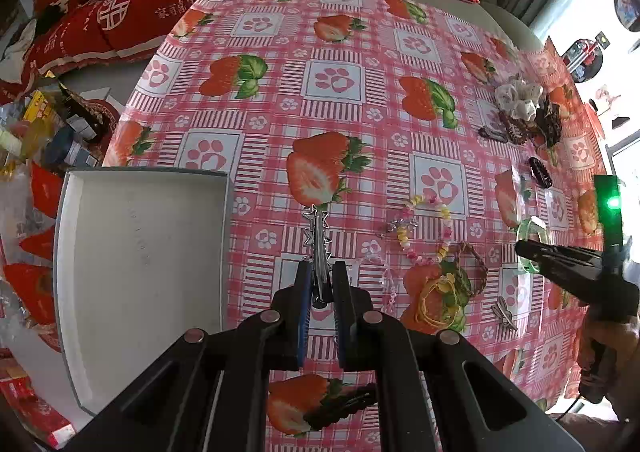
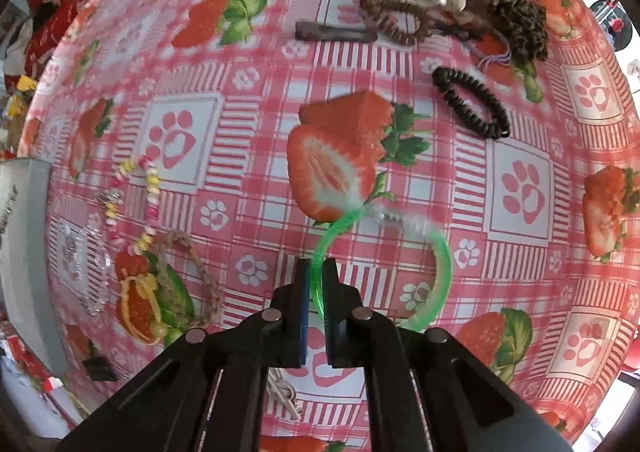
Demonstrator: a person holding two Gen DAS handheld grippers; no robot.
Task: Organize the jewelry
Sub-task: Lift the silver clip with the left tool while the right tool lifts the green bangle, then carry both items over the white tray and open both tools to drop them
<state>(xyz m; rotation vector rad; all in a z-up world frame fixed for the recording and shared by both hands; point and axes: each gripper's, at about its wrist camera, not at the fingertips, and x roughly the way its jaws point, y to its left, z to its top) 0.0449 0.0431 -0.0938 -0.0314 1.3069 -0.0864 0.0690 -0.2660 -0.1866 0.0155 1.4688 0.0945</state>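
Note:
My left gripper (image 1: 321,272) is shut on a silver zigzag hair clip (image 1: 318,236), held just right of the open white box (image 1: 140,252). My right gripper (image 2: 316,272) is shut on a translucent green bangle (image 2: 440,264) and holds it above the strawberry tablecloth (image 2: 400,180); it also shows at the right of the left wrist view (image 1: 528,248). A pastel bead bracelet (image 1: 424,228), a braided cord bracelet (image 1: 472,268), a yellow string band (image 1: 436,300) and a clear plastic piece (image 1: 384,276) lie between the grippers.
Scrunchies and hair ties (image 2: 440,0), a brown flat clip (image 2: 336,32) and a black coil hair tie (image 2: 472,104) lie at the far right. A small metal dragonfly charm (image 1: 505,315) and a dark clip (image 1: 344,404) lie near the front. Clutter (image 1: 40,132) sits left of the table.

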